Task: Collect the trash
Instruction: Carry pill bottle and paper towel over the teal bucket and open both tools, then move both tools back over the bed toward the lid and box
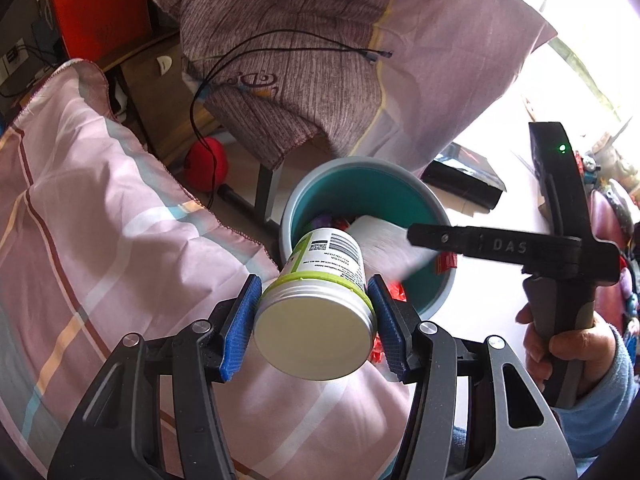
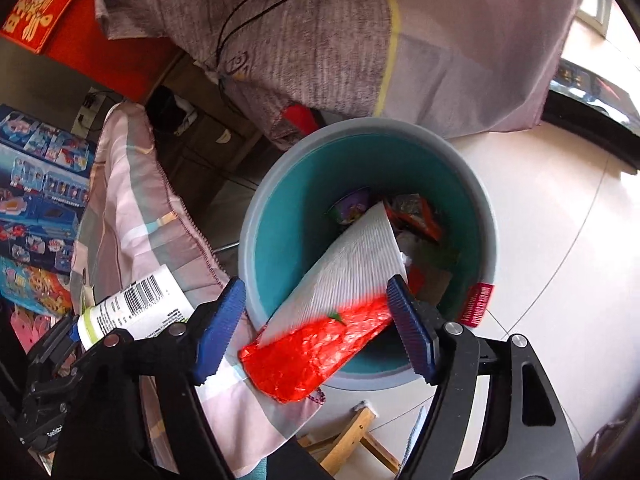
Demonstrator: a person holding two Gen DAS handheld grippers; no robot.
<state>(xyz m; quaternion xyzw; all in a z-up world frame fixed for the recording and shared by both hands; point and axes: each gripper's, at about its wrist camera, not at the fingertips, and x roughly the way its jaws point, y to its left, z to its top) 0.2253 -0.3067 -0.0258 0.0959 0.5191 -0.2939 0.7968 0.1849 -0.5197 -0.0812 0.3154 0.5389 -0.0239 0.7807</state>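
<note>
My left gripper point(image 1: 314, 292) is shut on a white jar point(image 1: 320, 312) with a green band and a metal lid, held tilted over the near rim of a teal bin point(image 1: 360, 160). The jar point(image 2: 140, 304) also shows at the lower left of the right wrist view. My right gripper point(image 2: 315, 284) stands open above the bin point(image 2: 256, 208). A red and white wrapper point(image 2: 340, 272) lies blurred between its blue pads, clear of the left pad and slanting down into the bin. Several coloured wrappers point(image 2: 412, 212) lie at the bin's bottom.
A pink striped quilt point(image 1: 100, 220) crowds the bin's left side. A purple-grey cloth point(image 1: 300, 60) with a black cable point(image 1: 280, 40) hangs behind it. A red ball point(image 1: 206, 164), a black box point(image 1: 464, 176) and a wooden stool point(image 2: 352, 436) stand on the pale tiled floor point(image 2: 540, 240).
</note>
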